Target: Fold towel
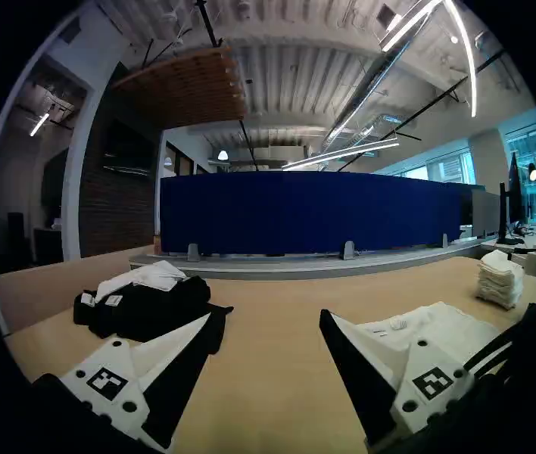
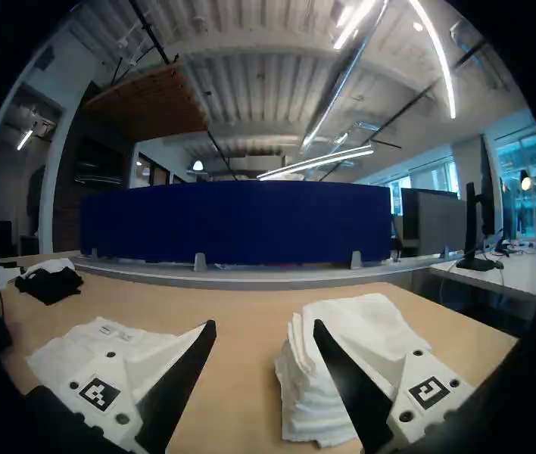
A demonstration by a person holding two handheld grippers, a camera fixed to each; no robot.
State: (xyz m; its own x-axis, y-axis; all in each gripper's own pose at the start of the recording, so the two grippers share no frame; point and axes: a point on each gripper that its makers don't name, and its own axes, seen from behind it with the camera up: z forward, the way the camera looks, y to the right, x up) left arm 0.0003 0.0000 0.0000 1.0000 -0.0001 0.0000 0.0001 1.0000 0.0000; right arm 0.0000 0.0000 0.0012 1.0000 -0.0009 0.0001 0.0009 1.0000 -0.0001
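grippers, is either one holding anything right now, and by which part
Nothing is held: the left gripper and the right gripper are both open and press on nothing.

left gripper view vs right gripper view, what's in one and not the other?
Left gripper view: the left gripper, fingers open, with the black-and-white cloth pile close ahead. Right gripper view: the right gripper, fingers open, with the folded towel stack close ahead. Both: the flat white towel, wooden table, blue partition; pile and stack too, just farther off in the other view.
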